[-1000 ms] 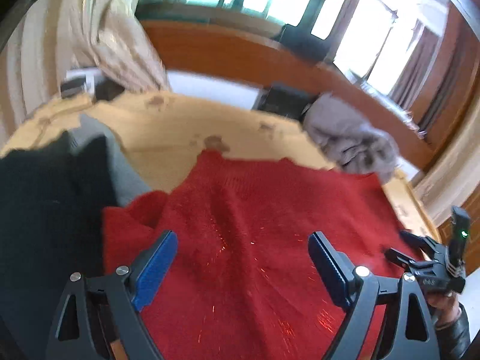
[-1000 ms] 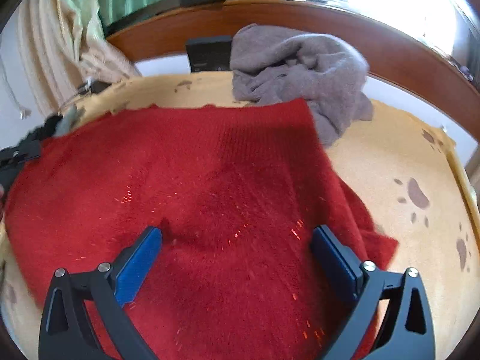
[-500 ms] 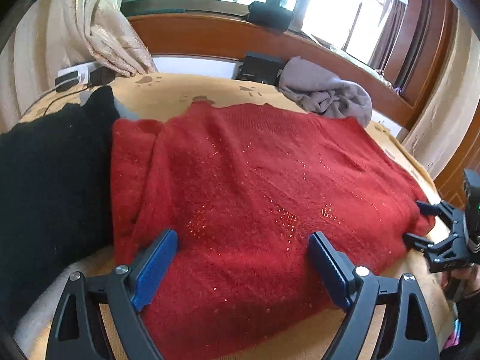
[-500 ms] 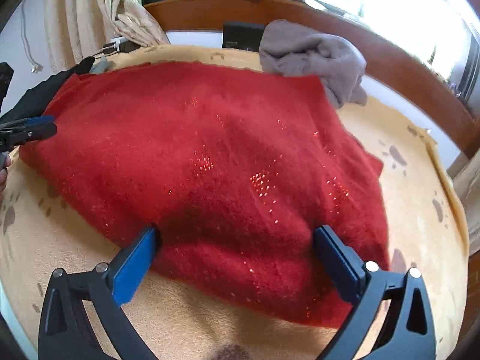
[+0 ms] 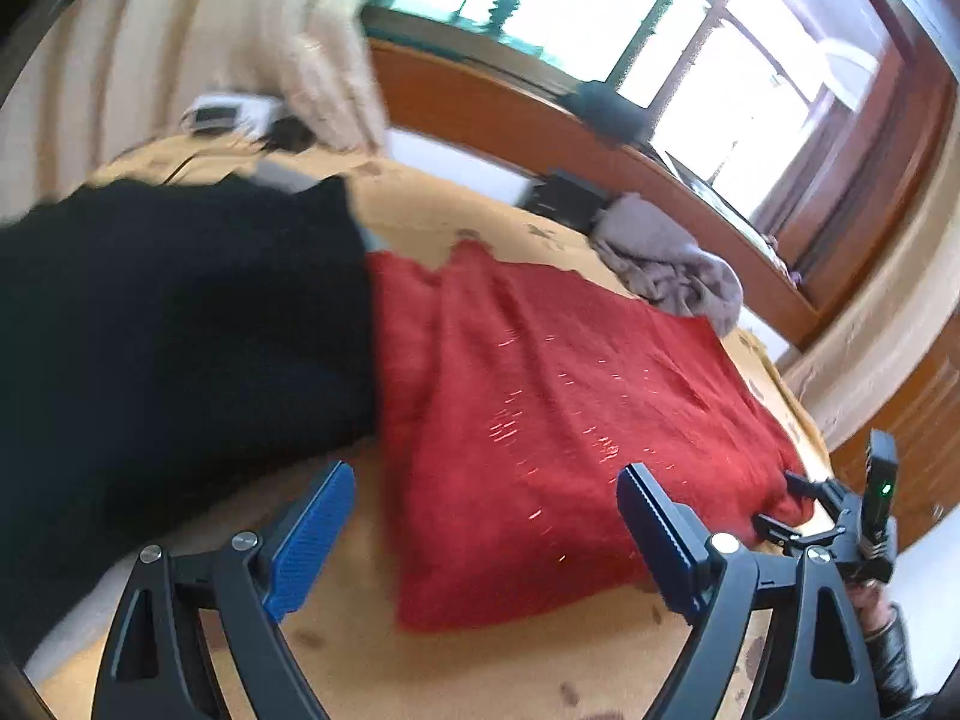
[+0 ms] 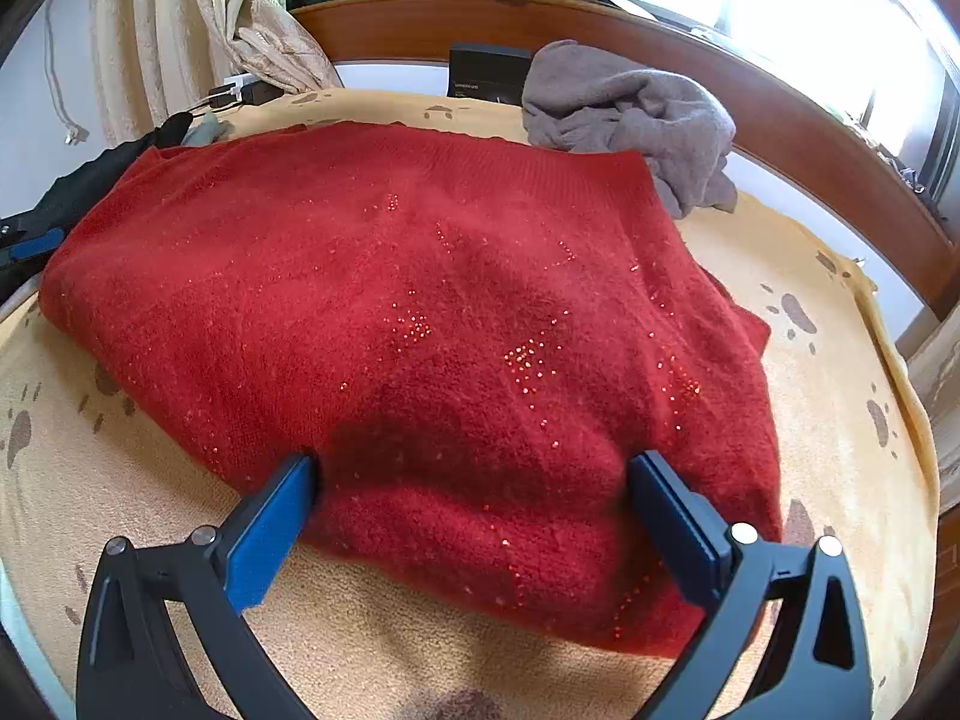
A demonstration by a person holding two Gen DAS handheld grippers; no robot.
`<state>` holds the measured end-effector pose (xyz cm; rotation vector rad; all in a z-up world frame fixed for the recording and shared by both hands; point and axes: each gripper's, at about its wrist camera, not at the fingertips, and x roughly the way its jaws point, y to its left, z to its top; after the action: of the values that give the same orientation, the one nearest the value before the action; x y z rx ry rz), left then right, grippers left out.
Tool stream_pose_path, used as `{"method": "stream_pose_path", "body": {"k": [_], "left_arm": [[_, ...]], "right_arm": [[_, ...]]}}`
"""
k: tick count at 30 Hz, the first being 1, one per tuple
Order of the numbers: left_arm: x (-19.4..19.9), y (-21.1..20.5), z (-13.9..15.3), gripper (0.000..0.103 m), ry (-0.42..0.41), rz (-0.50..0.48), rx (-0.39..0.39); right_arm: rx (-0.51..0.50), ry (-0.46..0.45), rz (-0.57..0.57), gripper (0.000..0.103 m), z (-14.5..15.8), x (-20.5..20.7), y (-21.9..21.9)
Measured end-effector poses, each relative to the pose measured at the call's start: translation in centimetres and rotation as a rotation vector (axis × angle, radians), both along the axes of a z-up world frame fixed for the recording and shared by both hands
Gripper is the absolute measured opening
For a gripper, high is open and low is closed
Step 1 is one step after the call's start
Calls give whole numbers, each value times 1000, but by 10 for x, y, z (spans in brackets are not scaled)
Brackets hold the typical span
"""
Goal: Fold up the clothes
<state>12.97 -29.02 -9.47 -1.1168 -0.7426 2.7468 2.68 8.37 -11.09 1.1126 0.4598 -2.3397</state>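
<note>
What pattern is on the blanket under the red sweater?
Brown paw prints on the tan blanket, clearest in the right wrist view beside the red sweater.

A red sequinned knit sweater (image 6: 420,312) lies flat on a tan paw-print blanket (image 6: 840,396). A crumpled grey garment (image 6: 630,114) sits behind it; a black garment (image 5: 168,330) lies to its left.

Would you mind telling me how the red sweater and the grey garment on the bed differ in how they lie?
The red sweater is spread out fairly flat across the middle of the bed; the grey garment sits crumpled in a heap near the wooden headboard. The sweater is dotted with shiny sequins; the grey garment looks plain. Both rest on the tan blanket, and their far edges appear to touch.
</note>
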Motion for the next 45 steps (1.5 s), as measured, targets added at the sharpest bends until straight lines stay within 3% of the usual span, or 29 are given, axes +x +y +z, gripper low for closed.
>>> {"method": "stream_pose_path", "body": {"k": [3,5,7,10,14,17,23,27,29,40,45], "left_arm": [[11,-19,-10,91,-27,30,148],[12,-23,-6,91,-10,44,191],[9,-18,5,91,25,32,179],[-8,1,15,91,20,3,93],[-30,6,-11,91,-87,37,116],[-30,-2,-32,93,-89,70,198],[-28,8,-36,102,-15,31,141],[-30,27,-33,102,-26,21,-10],[-33,33,-32,102,-40,21,-49],[-36,38,-29,102,-63,25,-99],[-37,40,-29,102,-70,24,-116]], "right_arm": [[0,0,0,102,0,1,0],[0,0,1,102,0,1,0],[0,0,1,102,0,1,-1],[0,1,2,102,-1,1,0],[-1,0,4,102,-1,1,0],[-2,0,4,102,-1,1,0],[-6,-3,5,102,-1,0,1],[22,22,4,102,0,4,-3],[25,24,-1,102,0,4,-3],[1,-13,-3,102,0,0,-1],[-108,-7,-52,103,19,1,27]]}}
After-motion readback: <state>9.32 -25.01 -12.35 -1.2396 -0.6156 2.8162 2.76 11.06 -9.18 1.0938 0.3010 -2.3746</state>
